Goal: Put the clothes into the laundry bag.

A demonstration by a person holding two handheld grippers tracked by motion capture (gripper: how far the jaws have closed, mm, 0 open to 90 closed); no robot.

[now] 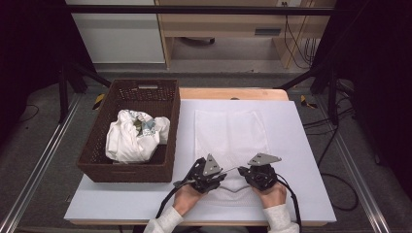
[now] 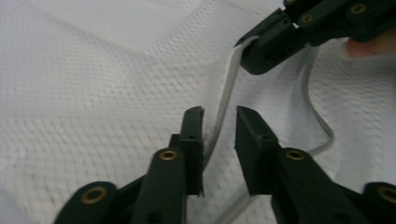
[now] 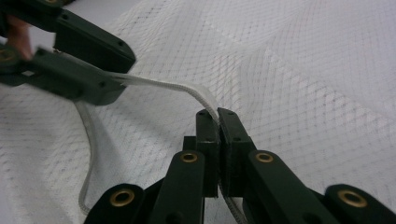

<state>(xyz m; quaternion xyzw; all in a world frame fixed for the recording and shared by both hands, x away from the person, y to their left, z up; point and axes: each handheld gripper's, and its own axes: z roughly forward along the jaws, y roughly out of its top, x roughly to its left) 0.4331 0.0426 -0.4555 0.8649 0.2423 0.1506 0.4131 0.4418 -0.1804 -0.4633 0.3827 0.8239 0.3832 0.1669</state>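
Folding or straightening a white mesh cloth looks like the job in hand, and it seems to be near its start, because the cloth lies flat and spread out on the big white table. That table is the largest thing here, smooth and plain, with a wooden edge at the far side. Next in size is the dark brown basket, woven and boxy, standing at the left of the table with a crumpled white bundle of soft cloth inside it. The mesh cloth is a long, thin rectangle, see-through with tiny diamond holes, and its near edge has a narrow white band like a flat ribbon or stretchy trim. Both hands work at that near edge, close together. The right gripper is pinched tight on the band, which comes up out of its black jaws in a curve. The left gripper has its jaws a little apart with the band running up between them; the band seems to lean on one jaw, but the pads do not squeeze it, so I judge it loose. The next move, I think, calls for the left gripper to close on the band. Then both hands can lift the edge evenly, keeping the floppy mesh from bunching or slipping free.
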